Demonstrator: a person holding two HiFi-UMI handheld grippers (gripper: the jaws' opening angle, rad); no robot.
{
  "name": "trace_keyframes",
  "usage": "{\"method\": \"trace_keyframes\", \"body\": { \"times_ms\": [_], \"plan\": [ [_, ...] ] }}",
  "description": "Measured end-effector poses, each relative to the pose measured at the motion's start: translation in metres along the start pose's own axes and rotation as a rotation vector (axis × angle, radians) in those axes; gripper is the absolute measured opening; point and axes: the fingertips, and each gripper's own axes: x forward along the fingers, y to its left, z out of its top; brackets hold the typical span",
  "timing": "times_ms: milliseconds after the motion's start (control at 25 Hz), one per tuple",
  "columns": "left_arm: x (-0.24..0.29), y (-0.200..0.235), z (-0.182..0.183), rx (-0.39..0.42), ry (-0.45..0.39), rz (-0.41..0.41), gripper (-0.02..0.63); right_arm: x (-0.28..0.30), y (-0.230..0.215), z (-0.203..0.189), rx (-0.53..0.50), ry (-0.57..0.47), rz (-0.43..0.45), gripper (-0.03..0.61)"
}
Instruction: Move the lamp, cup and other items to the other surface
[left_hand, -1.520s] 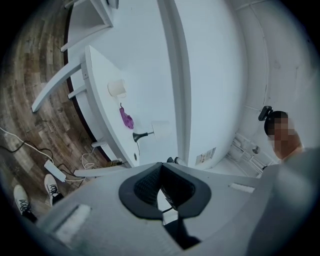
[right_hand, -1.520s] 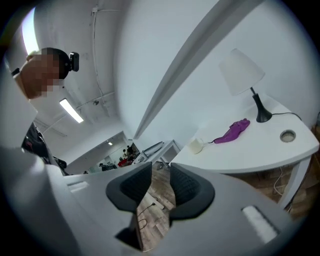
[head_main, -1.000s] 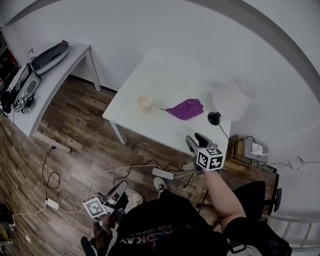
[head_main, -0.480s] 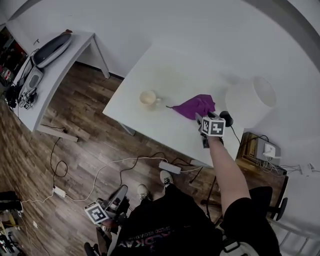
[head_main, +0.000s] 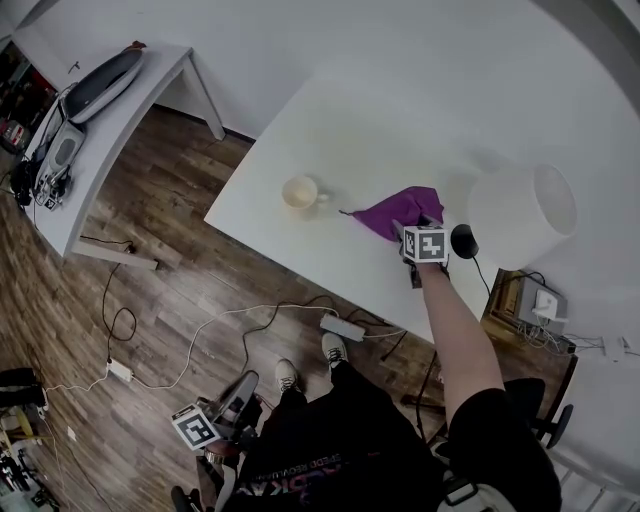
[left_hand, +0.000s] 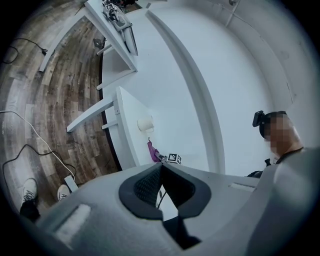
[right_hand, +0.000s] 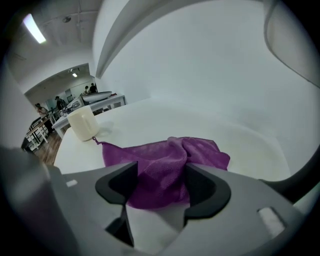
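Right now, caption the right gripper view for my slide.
Right gripper, jaws just opened wide, straddling the crumpled purple cloth on the white table; cup behind.

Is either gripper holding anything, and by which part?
Nothing held. The right gripper, jaws having just been opening, straddles the purple cloth unclamped; left gripper shut, empty.

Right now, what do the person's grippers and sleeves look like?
Both the left gripper and right gripper are grey, with black ribbed pads and a white cube of black square markers. The person wears a black short-sleeved top with print.
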Motion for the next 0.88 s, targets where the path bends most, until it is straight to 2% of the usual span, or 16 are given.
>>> {"method": "trace_keyframes", "body": {
  "times_ms": [240, 360, 560, 880],
  "plan": [
    [-0.004, 0.004, 0.006, 0.011, 0.004, 0.016, -0.008, 0.007, -0.007, -0.005, -0.109, 0.017, -0.084, 0.185],
    [-0.007, 0.004, 0.009, 0.005, -0.004, 0.013, -0.008, 0.005, -0.011, -0.005, -0.112, 0.023, -0.109, 0.129],
    [-0.008, 0.000, 0.011, 0.027, 0.009, 0.002, -0.008, -0.005, -0.010, -0.003, -0.105, -0.001, -0.118, 0.106],
    [-0.010, -0.008, 0.016, 0.054, 0.045, -0.045, -0.008, -0.049, 0.013, 0.013, -0.106, -0.111, -0.100, 0.101]
  ]
}}
